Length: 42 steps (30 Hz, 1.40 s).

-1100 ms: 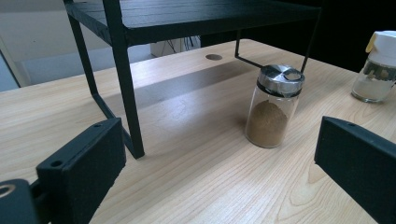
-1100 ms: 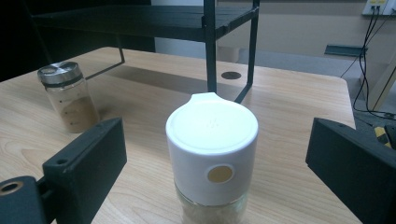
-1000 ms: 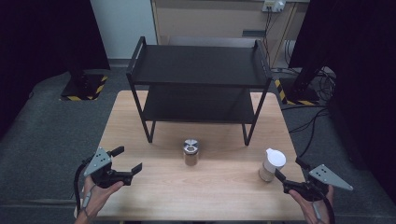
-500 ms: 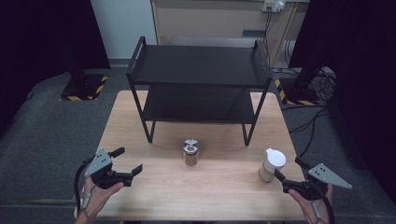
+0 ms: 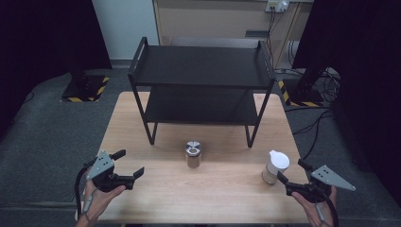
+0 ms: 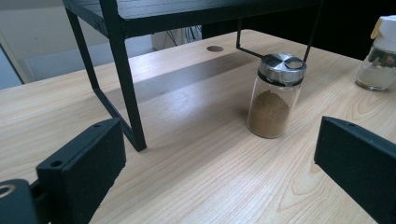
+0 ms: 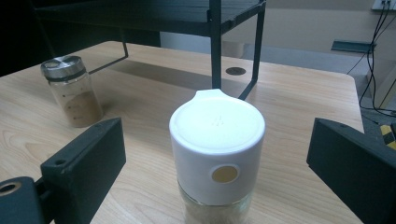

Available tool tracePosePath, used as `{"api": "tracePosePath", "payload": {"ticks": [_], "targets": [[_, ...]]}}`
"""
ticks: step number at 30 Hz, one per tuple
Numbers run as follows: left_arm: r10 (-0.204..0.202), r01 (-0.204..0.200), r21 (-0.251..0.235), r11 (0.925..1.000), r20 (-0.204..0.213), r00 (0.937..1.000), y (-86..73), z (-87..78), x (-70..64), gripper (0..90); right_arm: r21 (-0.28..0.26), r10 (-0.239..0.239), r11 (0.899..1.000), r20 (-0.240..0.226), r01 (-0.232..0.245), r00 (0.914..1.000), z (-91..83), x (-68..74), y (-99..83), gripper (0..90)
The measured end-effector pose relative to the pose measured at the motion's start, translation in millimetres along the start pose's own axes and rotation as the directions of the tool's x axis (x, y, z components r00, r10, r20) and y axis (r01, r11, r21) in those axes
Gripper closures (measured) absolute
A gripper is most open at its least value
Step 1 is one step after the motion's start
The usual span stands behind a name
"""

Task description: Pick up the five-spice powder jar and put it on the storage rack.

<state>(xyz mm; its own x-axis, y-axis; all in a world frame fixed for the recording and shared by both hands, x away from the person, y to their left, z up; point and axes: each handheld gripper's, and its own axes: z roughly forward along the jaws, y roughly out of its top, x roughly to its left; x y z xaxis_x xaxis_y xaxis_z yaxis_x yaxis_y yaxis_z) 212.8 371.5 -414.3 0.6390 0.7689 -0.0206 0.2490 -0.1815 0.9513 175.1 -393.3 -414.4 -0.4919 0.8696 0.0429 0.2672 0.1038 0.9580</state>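
Right gripper jaws apart, flanking white-capped jar near right, lined up for grasp. Left gripper jaws apart, aimed at steel-lidded spice jar, well apart. Rack far, likely destination.

You work in a lab-like recording room. Black curtains hang on both sides, hazard-taped stand bases sit on grey carpet, and cables run to a wall socket.
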Motion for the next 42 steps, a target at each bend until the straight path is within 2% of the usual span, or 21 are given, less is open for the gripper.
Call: {"api": "tracePosePath", "payload": {"ticks": [13,21,25,29,32,37,42], "targets": [[-0.007,0.007,0.005,1.0000,-0.006,1.0000,0.3,-2.8,-1.0,1.1,0.031,-0.019,0.999,-0.003,0.019,0.9998,-4.3,0.8,10.9,4.2],[0.018,-0.017,0.025,0.9995,-0.004,0.9998,8.0,-3.2,-6.4,1.1,0.066,-0.004,0.998,-0.006,0.004,1.0000,-13.0,2.9,16.4,3.8],[0.027,-0.027,0.030,0.9992,0.010,0.9996,15.1,-2.7,-9.9,1.4,0.062,-0.002,0.998,-0.003,0.002,1.0000,-13.6,2.0,15.2,3.6],[0.070,-0.070,0.056,0.9960,0.000,0.9975,23.5,-7.0,-15.9,1.5,0.063,-0.003,0.998,-0.004,0.003,1.0000,-11.3,2.6,12.8,3.5],[0.076,-0.076,0.052,0.9957,0.000,0.9971,28.6,-10.8,-18.1,1.5,0.066,0.005,0.998,0.000,-0.005,1.0000,-10.6,4.3,11.7,2.8],[0.095,-0.098,0.084,0.9917,0.034,0.9949,46.6,-11.0,-20.1,1.4,0.066,-0.004,0.998,0.006,0.004,1.0000,-11.3,8.3,11.8,3.0],[0.085,-0.090,0.072,0.9933,0.068,0.9941,62.9,-5.7,-17.0,1.4,0.067,0.002,0.998,0.011,-0.003,0.9999,-12.0,10.0,9.9,3.1]]}}
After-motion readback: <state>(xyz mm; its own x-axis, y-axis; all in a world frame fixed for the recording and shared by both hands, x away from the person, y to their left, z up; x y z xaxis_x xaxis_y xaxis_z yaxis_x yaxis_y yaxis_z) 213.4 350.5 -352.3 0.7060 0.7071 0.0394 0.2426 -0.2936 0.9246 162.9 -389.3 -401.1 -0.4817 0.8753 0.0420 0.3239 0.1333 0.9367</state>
